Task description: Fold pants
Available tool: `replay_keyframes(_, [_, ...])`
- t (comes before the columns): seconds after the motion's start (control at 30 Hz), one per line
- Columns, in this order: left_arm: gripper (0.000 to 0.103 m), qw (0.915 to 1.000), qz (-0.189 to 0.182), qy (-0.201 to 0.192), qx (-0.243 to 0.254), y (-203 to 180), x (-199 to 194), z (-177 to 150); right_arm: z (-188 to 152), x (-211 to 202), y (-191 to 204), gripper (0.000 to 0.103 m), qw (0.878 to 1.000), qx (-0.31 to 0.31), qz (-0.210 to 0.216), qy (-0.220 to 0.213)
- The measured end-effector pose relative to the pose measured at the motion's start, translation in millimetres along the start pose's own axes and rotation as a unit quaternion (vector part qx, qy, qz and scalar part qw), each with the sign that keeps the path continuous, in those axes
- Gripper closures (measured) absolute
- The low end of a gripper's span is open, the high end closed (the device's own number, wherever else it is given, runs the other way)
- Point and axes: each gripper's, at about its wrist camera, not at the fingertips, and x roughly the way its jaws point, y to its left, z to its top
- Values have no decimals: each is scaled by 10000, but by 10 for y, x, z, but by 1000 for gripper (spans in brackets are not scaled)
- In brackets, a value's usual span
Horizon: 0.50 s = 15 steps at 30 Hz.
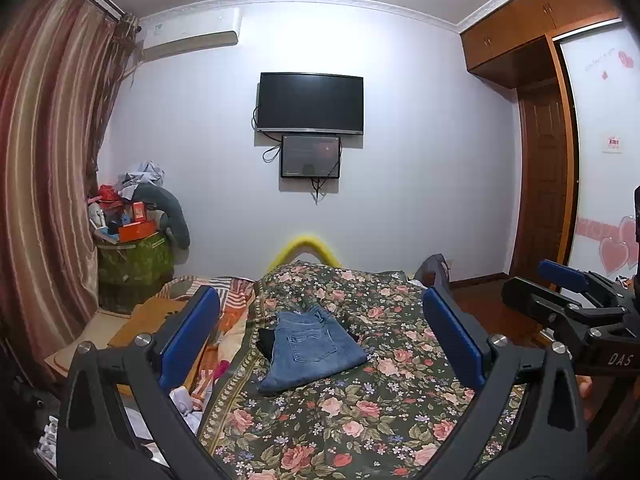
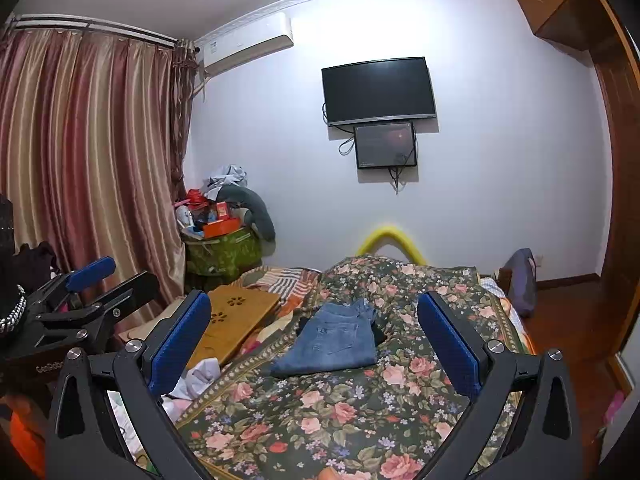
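Note:
Folded blue jeans lie flat on the floral bedspread, back pocket up, with a dark garment peeking out beneath. They also show in the right wrist view. My left gripper is open and empty, held above the bed short of the jeans. My right gripper is open and empty, likewise held back from the jeans. Each gripper shows in the other's view: the right one at the right edge, the left one at the left edge.
A wooden lap board and loose clothes lie on the bed's left side. A cluttered green box stands by the curtain. A TV hangs on the far wall. A wardrobe and wood floor are right.

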Motion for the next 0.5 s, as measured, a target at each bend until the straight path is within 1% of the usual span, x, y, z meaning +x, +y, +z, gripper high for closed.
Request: replay_keyframes(0.5, [0, 10000, -74, 60, -22, 2, 39, -9, 12, -4, 7, 0, 10000, 23, -50, 28])
